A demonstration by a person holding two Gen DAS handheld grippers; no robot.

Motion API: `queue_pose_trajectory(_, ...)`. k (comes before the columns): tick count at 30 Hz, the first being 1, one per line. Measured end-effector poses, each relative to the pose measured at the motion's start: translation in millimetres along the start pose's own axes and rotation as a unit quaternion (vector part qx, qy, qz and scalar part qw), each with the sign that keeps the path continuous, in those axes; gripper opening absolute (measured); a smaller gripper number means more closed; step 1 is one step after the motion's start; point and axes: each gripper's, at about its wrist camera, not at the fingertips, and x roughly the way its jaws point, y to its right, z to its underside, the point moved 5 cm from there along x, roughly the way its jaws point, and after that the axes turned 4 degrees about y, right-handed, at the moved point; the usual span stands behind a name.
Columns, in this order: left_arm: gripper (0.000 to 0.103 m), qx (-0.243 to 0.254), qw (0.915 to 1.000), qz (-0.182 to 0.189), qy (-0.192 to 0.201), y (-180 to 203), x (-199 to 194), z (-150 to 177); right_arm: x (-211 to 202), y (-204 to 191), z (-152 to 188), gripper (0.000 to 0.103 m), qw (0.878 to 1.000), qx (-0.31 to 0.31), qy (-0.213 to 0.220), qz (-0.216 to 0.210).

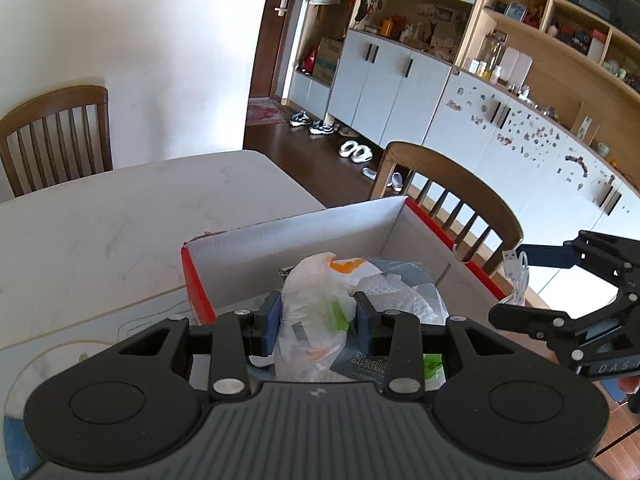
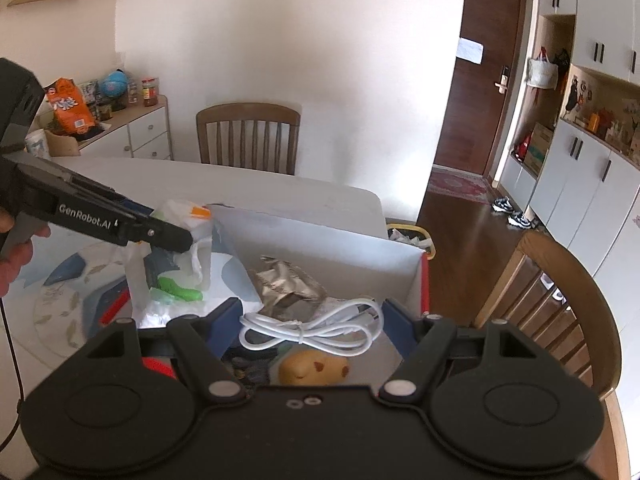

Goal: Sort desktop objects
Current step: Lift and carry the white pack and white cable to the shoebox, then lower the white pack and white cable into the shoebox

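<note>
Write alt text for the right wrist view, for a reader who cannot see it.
The right gripper holds a coiled white USB cable between its wide-set blue fingers, over a red-edged cardboard box on a white table. At left, the left gripper pinches a clear plastic bag of trash. Crumpled foil lies in the box.

Crumpled clear plastic bag [image 1: 310,312] pinched upright over red-edged box [image 1: 424,216]; coiled white USB cable [image 2: 310,330] above box's near right corner.
</note>
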Motion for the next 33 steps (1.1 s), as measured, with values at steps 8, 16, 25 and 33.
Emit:
queue_pose_trajectory(8,0.036,0.024,0.9990,-0.022,-0.031,3.9,35.6,6.0,22.4,10.7,-4.2,0.076,1.000,-0.005,-0.005,-0.007)
queue_pose_trajectory(16,0.036,0.041,0.9974,-0.032,-0.050,6.7,57.4,21.5,45.8,8.0,-0.5,0.076,0.999,-0.018,-0.023,-0.022)
queue_pose_trajectory(25,0.036,0.052,0.9955,-0.039,-0.069,3.9,71.1,31.7,78.7,8.3,3.6,0.076,0.997,-0.035,-0.051,-0.040)
queue_pose_trajectory(33,0.036,0.058,0.9937,-0.045,-0.085,2.9,77.7,43.3,98.7,2.4,2.7,0.076,0.994,-0.056,-0.061,-0.068)
